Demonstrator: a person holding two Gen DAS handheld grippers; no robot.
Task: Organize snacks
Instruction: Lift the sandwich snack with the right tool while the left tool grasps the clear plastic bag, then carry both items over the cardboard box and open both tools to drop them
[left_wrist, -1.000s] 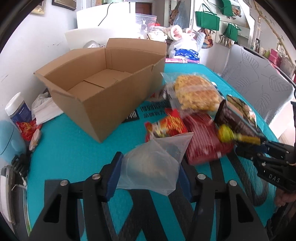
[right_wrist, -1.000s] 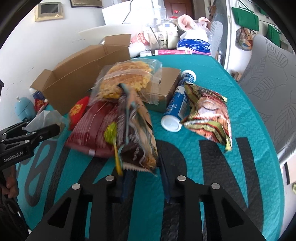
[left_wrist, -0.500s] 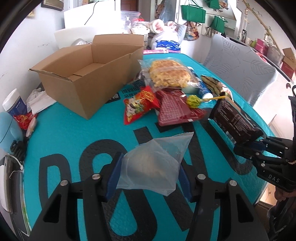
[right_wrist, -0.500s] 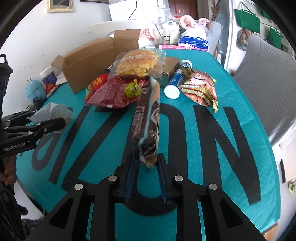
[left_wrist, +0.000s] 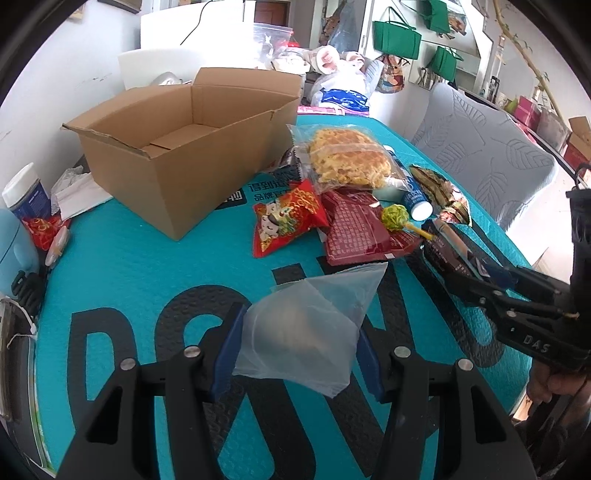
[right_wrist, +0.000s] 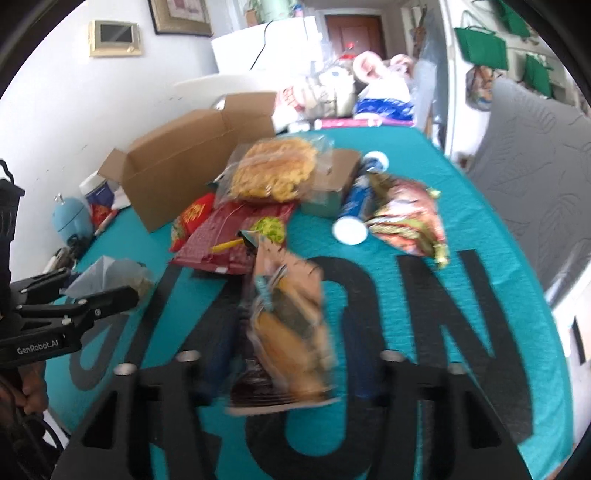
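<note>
My left gripper (left_wrist: 295, 343) is shut on a clear plastic bag (left_wrist: 314, 321) above the teal table mat. To its right, my right gripper (right_wrist: 291, 373) has its jaws opening. A blurred brown snack packet (right_wrist: 291, 325) lies between them, and the pads stand clear of it. The same packet (left_wrist: 443, 247) shows dark at the right gripper's (left_wrist: 476, 275) tips in the left wrist view. Farther back lie a red packet (left_wrist: 284, 221), a dark red packet (left_wrist: 358, 232), a lollipop (left_wrist: 395, 218) and a noodle snack bag (left_wrist: 347, 158). The open cardboard box (left_wrist: 192, 155) holds nothing I can see.
A blue bottle (right_wrist: 354, 206) and a crumpled chip bag (right_wrist: 410, 218) lie on the right of the pile. A white-capped jar (left_wrist: 26, 192), tissue and a pale blue object (left_wrist: 14, 251) crowd the left edge. A grey sofa (left_wrist: 491, 147) stands beyond the table's right side.
The right gripper pulled the brown packet back out of the pile toward the near edge, then its jaws spread and the packet tipped flat. The left gripper kept its hold on the bag.
</note>
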